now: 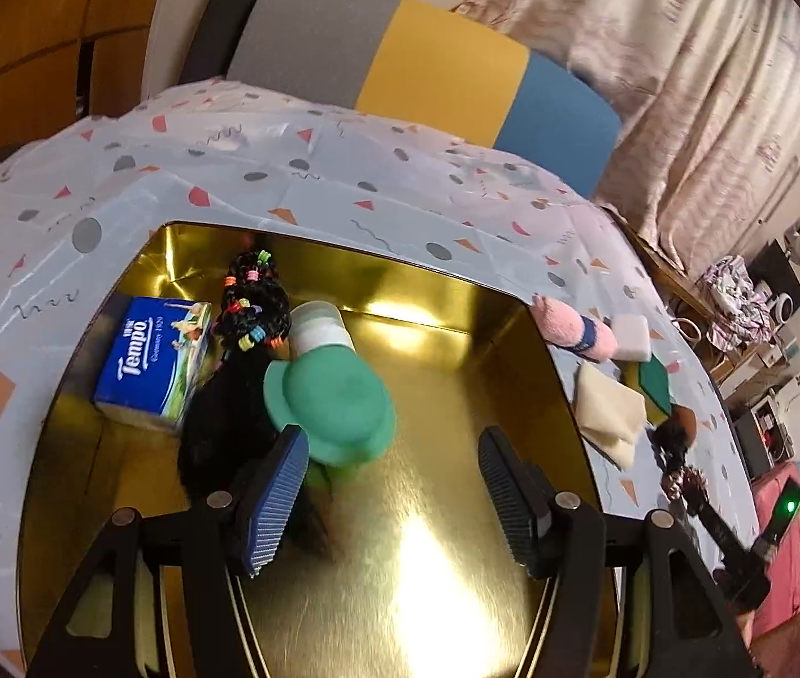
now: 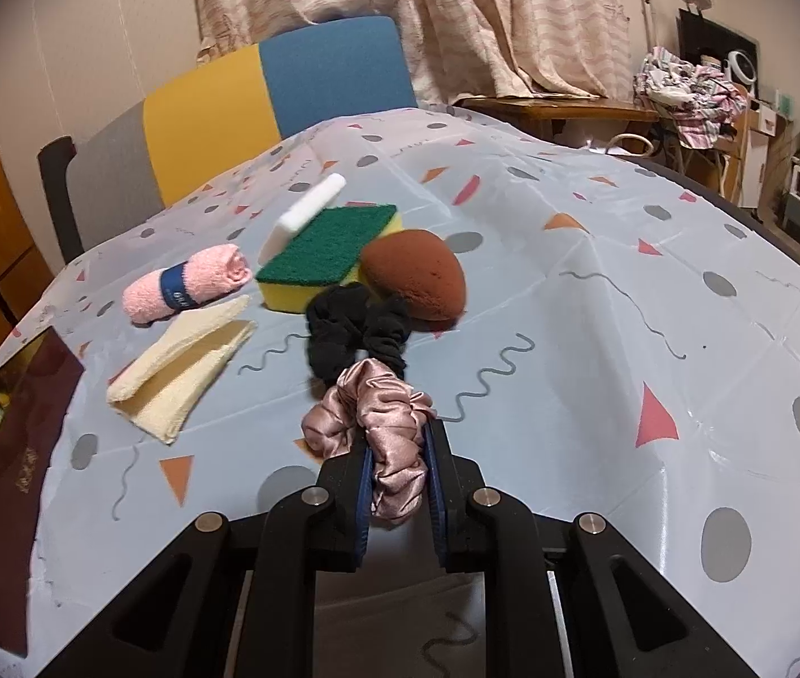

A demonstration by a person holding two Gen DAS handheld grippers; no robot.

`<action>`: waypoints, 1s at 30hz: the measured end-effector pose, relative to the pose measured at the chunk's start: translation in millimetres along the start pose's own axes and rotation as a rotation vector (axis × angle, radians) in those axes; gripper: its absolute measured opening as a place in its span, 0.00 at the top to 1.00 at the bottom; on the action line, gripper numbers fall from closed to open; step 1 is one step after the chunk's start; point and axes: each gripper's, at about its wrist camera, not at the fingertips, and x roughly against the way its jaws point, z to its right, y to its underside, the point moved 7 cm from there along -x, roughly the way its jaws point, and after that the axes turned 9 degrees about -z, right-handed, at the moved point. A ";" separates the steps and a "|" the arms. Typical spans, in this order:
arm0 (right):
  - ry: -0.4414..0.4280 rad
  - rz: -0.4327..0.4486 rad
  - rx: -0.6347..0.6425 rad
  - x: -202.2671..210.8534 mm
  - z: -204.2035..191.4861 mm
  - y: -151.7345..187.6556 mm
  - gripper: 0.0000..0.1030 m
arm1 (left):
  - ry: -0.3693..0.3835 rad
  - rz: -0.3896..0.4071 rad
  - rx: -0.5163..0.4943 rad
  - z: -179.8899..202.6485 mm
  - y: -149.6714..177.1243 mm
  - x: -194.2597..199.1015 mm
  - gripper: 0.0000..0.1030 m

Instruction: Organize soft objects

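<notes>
My left gripper (image 1: 394,440) hangs open over a gold tin box (image 1: 513,333), with nothing between its fingers. Just beyond its left fingertip lies a green and white soft toy (image 1: 338,401). A black hair piece with coloured bands (image 1: 247,305) and a blue tissue pack (image 1: 151,361) lie in the box too. My right gripper (image 2: 397,452) is shut on a pink satin scrunchie (image 2: 377,412), low over the table. Past it lie a black scrunchie (image 2: 355,333), a brown sponge (image 2: 414,277), a green and yellow scouring pad (image 2: 326,254), a white sponge (image 2: 309,209), a rolled pink towel (image 2: 185,282) and a folded cream cloth (image 2: 179,373).
A patterned light blue cloth (image 2: 598,339) covers the table. The tin box's dark red side (image 2: 16,452) stands at the left edge of the right wrist view. A grey, yellow and blue chair (image 2: 264,90) stands behind the table, with curtains and cluttered furniture beyond.
</notes>
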 end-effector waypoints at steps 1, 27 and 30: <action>-0.009 0.001 0.008 3.1 -3.5 0.2 0.83 | 0.005 0.013 -0.004 1.2 3.2 4.5 0.38; -0.419 -0.148 0.441 47.1 -292.4 -16.5 0.83 | 0.021 0.038 -0.005 -10.5 45.5 28.7 0.38; -0.423 -0.213 0.471 30.2 -319.3 -13.4 0.83 | 0.017 0.041 0.007 -15.2 44.6 30.5 0.38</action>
